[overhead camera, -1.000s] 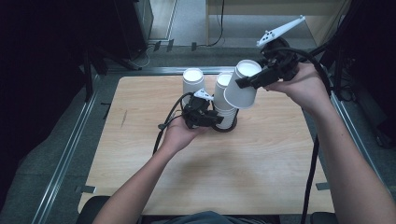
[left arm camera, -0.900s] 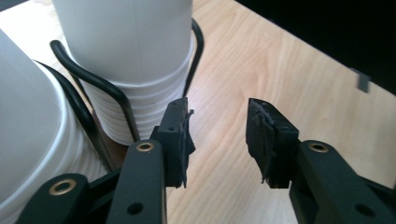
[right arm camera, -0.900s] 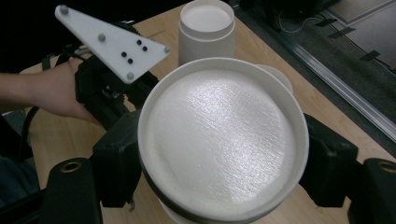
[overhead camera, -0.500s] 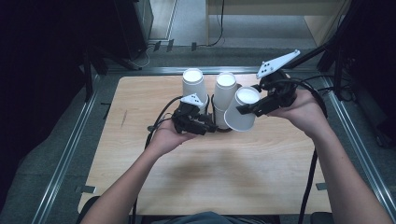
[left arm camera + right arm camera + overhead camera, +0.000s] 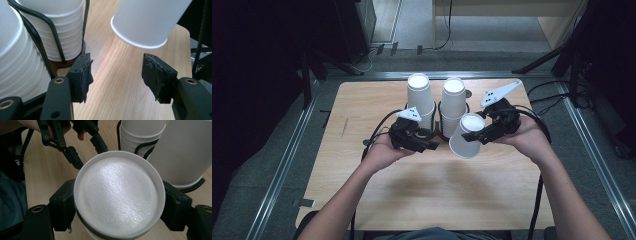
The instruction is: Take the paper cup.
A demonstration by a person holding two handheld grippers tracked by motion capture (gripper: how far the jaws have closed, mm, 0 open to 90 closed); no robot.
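Paper cup (image 5: 467, 135) inverted, tilted

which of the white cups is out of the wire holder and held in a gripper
The single cup clamped upside down in the right gripper, above the table. The two cup stacks behind it stand in the wire holder.

The setting reads as a laboratory or test room. A light wooden table (image 5: 432, 200) stands inside a frame of metal rails (image 5: 279, 170) on grey carpet floor (image 5: 242, 190). Black tripod legs (image 5: 557, 55) and loose cables (image 5: 444, 30) run across the floor beyond the table. The surroundings are dark, with pale cabinet fronts (image 5: 512, 15) at the back.
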